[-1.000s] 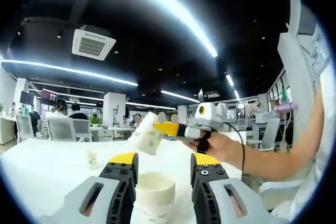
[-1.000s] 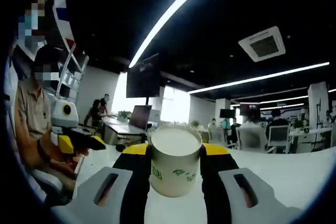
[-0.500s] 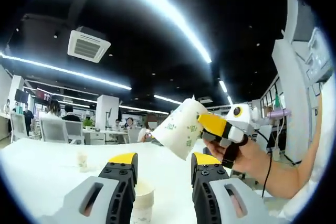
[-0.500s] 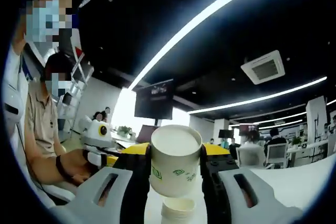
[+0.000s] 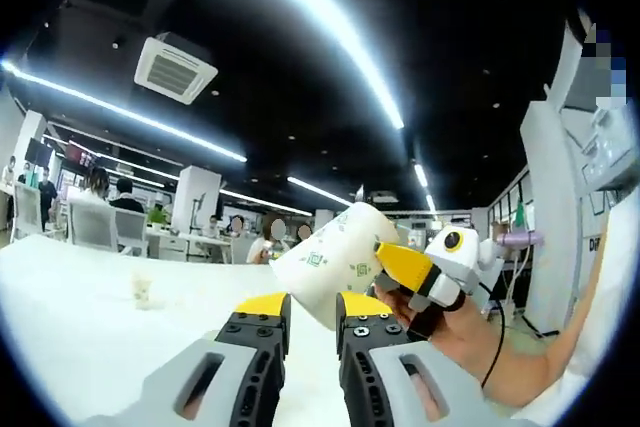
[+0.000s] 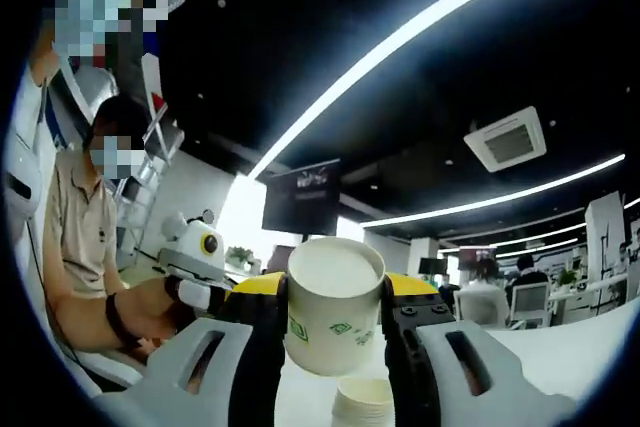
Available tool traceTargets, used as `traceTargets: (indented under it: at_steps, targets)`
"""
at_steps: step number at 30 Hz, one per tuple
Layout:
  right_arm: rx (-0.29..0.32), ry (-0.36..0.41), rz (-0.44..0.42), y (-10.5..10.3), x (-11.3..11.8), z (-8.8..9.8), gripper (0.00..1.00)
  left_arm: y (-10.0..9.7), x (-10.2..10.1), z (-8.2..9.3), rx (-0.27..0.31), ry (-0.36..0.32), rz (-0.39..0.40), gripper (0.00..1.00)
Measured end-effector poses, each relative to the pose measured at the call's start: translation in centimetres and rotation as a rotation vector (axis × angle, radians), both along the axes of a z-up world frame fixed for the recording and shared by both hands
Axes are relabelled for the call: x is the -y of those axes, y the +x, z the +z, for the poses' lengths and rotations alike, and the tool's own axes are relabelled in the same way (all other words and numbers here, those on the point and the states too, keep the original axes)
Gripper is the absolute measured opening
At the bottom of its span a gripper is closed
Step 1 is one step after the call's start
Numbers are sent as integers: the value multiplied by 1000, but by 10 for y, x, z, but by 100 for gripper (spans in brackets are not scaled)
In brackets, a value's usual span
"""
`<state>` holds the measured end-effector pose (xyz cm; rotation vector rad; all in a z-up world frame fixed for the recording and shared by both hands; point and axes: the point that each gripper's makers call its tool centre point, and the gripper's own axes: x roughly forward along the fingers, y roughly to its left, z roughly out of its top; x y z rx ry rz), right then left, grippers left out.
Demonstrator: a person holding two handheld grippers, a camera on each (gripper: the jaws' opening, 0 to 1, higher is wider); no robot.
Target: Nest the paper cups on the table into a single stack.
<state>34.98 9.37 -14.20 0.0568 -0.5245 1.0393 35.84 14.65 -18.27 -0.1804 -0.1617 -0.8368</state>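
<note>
Right gripper [image 6: 335,299] clenched on a paper cup [image 6: 333,302], above the cup stack [image 6: 364,399]. Left gripper [image 5: 312,315] jaws nearly together; couldn't tell its grip.

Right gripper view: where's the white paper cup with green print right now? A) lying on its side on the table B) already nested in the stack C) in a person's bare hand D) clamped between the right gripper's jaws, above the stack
D: the white paper cup with green print sits upright between the right gripper's yellow-tipped jaws, with the stack of white paper cups below it on the white table.
</note>
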Motion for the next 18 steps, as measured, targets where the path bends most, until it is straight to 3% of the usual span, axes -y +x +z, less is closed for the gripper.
traceTargets:
  at_steps: [7,10,18]
  targets:
    - [7,25,-11,5,1,3,39,4,-1,-1,-18,-14,-9,9]
    - [1,25,-9,7,1,0,39,6,-9,1,-11,-23,22,3]
    - [-22,-10,-2,11,-3,-14,39,9,-18,5,36,-18,79,1]
